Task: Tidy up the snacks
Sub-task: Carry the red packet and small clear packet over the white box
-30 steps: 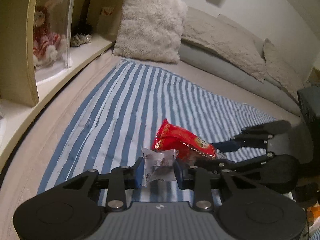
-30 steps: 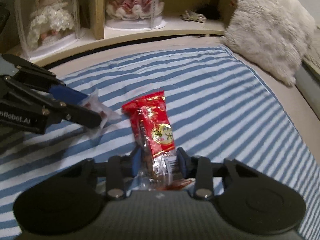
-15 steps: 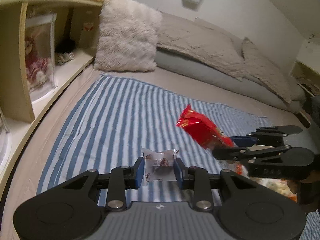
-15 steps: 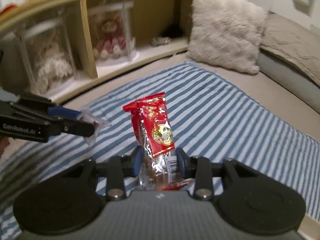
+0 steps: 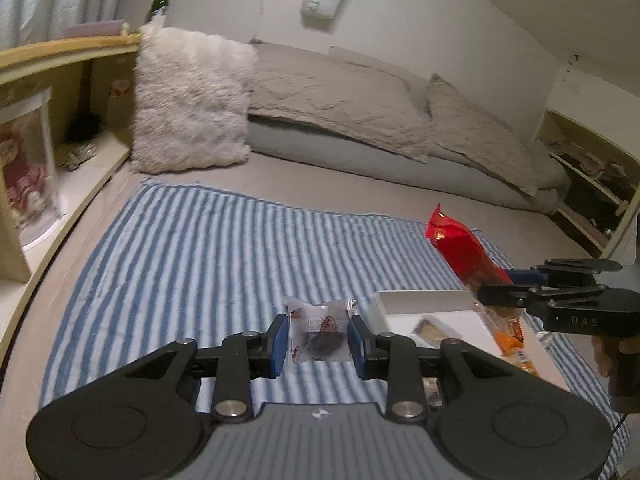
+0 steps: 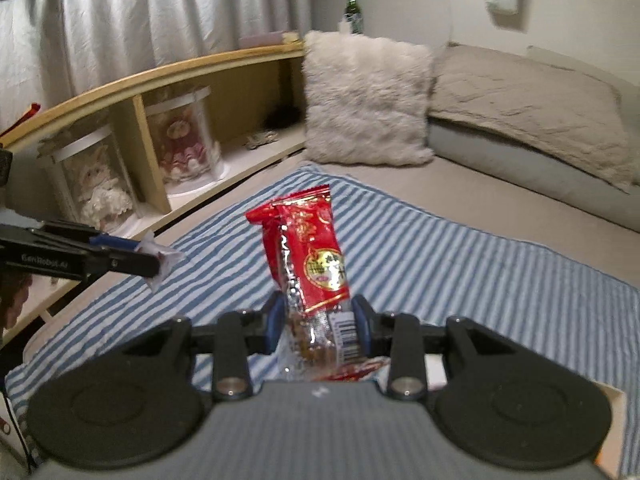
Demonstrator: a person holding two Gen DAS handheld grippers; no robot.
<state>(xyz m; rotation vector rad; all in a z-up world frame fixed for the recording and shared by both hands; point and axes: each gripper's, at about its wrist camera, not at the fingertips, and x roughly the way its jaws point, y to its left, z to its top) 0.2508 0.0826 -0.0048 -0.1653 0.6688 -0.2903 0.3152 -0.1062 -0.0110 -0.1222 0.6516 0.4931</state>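
Two snacks are held clear above the striped blanket (image 5: 192, 248); the left gripper (image 5: 319, 338) is clamped on a small clear-wrapped pastry (image 5: 319, 330), and the right gripper (image 6: 319, 322) pinches the lower end of a red snack packet (image 6: 310, 252), which stands upright. Just right of the left gripper lies a white box (image 5: 420, 304) with other snacks inside.

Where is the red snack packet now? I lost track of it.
The red snack packet is clamped upright in the right claw, lifted above the striped blanket; in the left wrist view it hangs at right, over the white box.
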